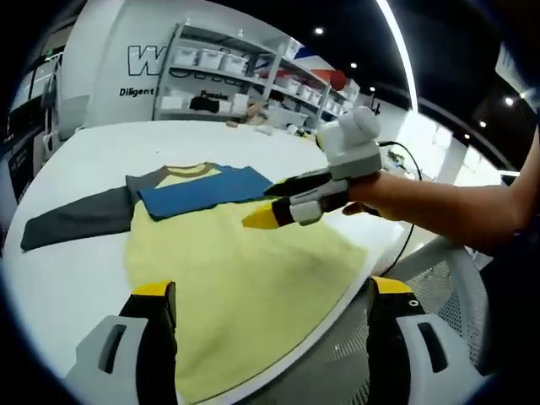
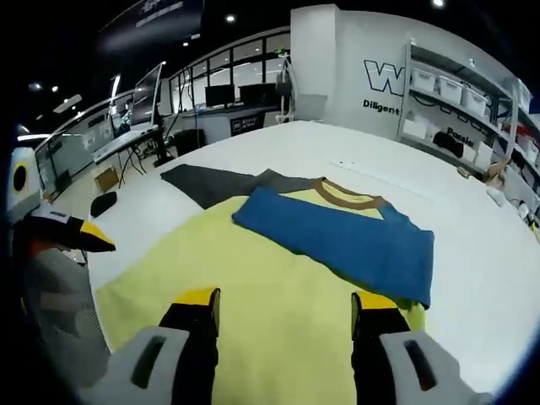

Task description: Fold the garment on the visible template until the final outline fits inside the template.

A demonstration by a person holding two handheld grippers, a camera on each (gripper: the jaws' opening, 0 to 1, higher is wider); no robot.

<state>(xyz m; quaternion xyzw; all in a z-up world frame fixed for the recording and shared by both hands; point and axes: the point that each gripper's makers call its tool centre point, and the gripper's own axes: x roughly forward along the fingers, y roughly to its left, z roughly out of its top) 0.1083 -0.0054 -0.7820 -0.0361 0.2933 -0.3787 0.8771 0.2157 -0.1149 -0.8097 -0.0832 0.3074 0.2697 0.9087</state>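
A yellow shirt [image 1: 245, 278] [image 2: 270, 295] lies flat on the white table [image 1: 67, 278] [image 2: 489, 278], its mustard collar [image 1: 190, 171] [image 2: 350, 198] at the far end. Its blue sleeve [image 1: 207, 190] [image 2: 346, 240] is folded across the chest. The grey sleeve [image 1: 76, 219] [image 2: 211, 181] lies stretched out to the side. My left gripper [image 1: 270, 291] is open over the shirt's near hem, holding nothing. My right gripper [image 2: 287, 302] [image 1: 263, 205] is open above the yellow body near the blue sleeve, also holding nothing. A yellow fingertip [image 2: 91, 238] of the left gripper shows at the left edge.
A person's arm [image 1: 456, 207] reaches in from the right, over the table's near edge. A grey mesh chair [image 1: 439, 278] stands beside that edge. Shelves with white bins [image 1: 253, 72] [image 2: 456, 93] line the back wall. Desks with monitors [image 2: 143, 110] stand beyond the table.
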